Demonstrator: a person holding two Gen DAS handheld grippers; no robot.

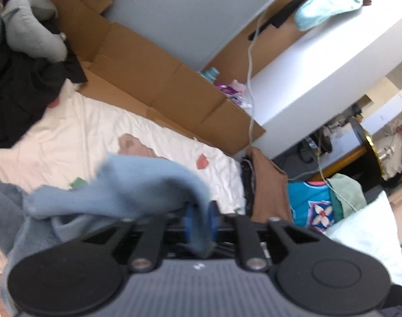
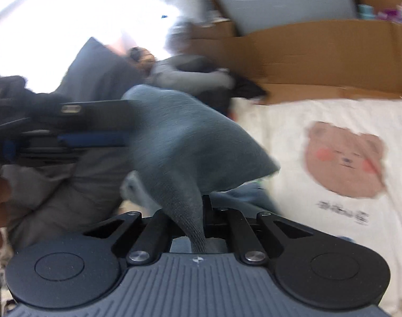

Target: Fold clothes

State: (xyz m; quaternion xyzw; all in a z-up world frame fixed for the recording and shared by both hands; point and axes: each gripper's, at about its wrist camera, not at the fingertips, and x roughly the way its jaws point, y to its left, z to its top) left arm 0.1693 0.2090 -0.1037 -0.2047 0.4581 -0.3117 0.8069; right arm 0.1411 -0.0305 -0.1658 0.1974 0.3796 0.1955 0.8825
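Right gripper (image 2: pixel 198 211) is pinched tight on a bunched bit of the blue cloth (image 2: pixel 185 142), which humps up just ahead of its fingers and hangs over the sheet (image 2: pixel 293 132). Off to its left the left gripper (image 2: pixel 95 129) pokes in sideways, tips touching that same cloth.

From the left wrist, the left gripper (image 1: pixel 199 220) has its blue pads (image 1: pixel 189 222) parted a little with a fold of cloth (image 1: pixel 148 182) running between them; can't tell if they really press on it. The cloth drapes off to the left, over the sheet (image 1: pixel 95 132). Farther out on the sheet there's a bear print (image 2: pixel 345 158), then cardboard (image 1: pixel 137 60) behind it. Dark clothes (image 1: pixel 21 95) are piled far left.
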